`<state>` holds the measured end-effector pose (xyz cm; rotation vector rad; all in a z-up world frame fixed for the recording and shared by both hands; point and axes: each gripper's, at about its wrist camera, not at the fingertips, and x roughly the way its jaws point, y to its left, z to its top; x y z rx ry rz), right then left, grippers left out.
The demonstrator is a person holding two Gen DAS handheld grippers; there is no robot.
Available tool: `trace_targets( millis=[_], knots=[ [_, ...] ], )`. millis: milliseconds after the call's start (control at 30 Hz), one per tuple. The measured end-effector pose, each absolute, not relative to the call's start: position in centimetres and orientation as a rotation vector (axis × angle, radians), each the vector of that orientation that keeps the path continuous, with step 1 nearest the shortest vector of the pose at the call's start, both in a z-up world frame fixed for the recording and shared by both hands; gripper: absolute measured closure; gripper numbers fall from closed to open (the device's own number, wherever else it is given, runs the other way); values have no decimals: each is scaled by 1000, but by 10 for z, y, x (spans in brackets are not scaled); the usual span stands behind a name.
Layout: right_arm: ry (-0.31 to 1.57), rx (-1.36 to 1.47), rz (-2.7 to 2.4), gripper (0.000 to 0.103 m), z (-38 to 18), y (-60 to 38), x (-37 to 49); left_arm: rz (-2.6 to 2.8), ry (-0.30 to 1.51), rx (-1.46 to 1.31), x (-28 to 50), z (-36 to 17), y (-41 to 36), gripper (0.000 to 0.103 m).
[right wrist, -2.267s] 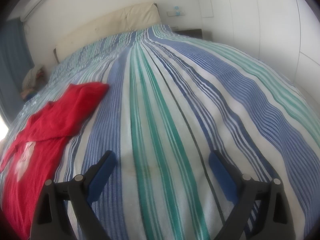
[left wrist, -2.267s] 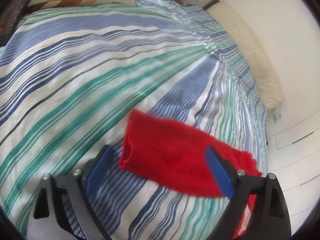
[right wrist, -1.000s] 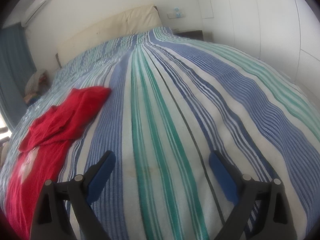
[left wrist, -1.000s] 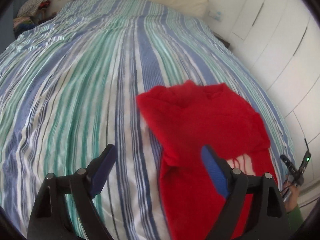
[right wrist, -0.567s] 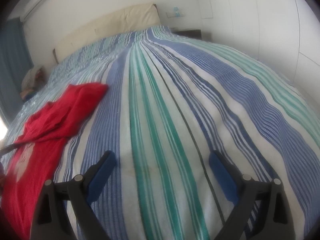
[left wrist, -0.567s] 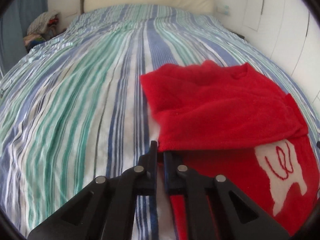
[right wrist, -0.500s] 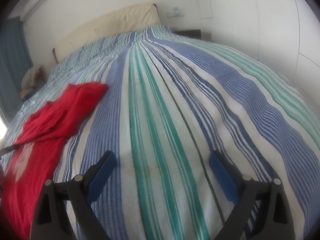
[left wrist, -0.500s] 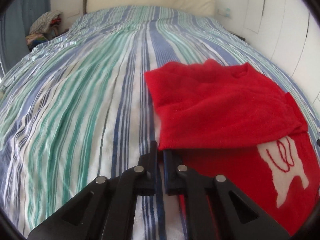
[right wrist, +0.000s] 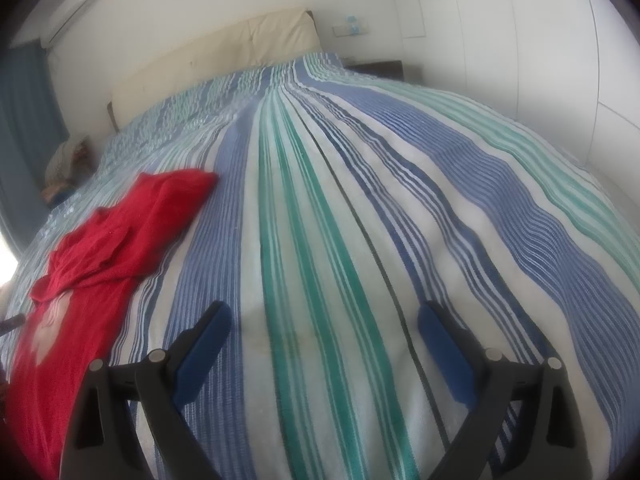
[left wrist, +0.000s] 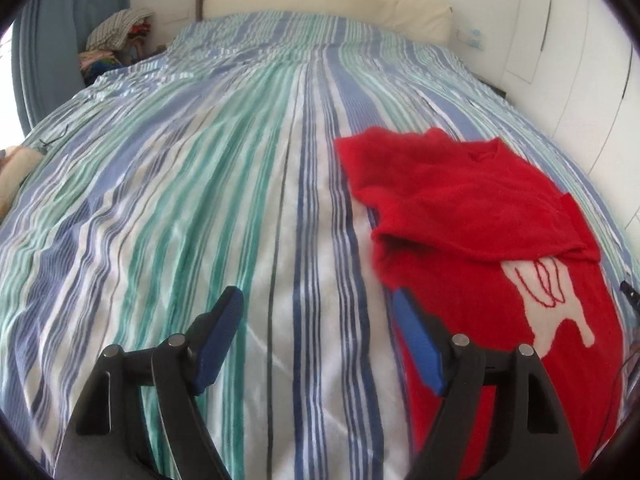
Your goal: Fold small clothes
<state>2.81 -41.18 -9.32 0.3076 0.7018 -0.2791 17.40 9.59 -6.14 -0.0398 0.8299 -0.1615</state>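
Red sweater (left wrist: 472, 216), one only, lies partly folded near the bed's right edge, its hem side just beside the left gripper (left wrist: 320, 320), whose jaws are opening with nothing between them; the right gripper (right wrist: 324, 328) stands wide over bare striped bedcover (left wrist: 180, 200) (blue, green, white); one cream headboard (left wrist: 328, 0); white wardrobe doors (right wrist: 520, 20).
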Motion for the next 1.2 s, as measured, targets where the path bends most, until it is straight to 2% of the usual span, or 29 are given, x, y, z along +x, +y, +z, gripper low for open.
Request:
trace_targets(
  millis=[67, 133, 300, 500, 633, 767, 833, 1200],
  knots=[
    [701, 308, -279, 9, -93, -412, 28, -154, 792, -70, 170, -43, 107, 12],
    [701, 308, -279, 9, -93, -412, 28, -145, 750, -109, 170, -24, 118, 7],
    [703, 306, -281, 9, -93, -412, 27, -155, 698, -215, 196, 8, 127, 7],
    [705, 302, -284, 9, -94, -413, 27, -348, 663, -159, 232, 28, 70, 7],
    [707, 301, -285, 9, -94, -412, 27, -444, 773, -112, 255, -11, 26, 7],
    [708, 299, -286, 9, -94, -413, 28, -394, 1033, -11, 276, -93, 1, 7],
    [708, 299, -285, 9, -94, -413, 27, -370, 1027, 28, 268, -106, 3, 7],
    [706, 303, -282, 9, -94, -412, 28, -369, 783, -133, 195, 3, 84, 3]
  ],
)
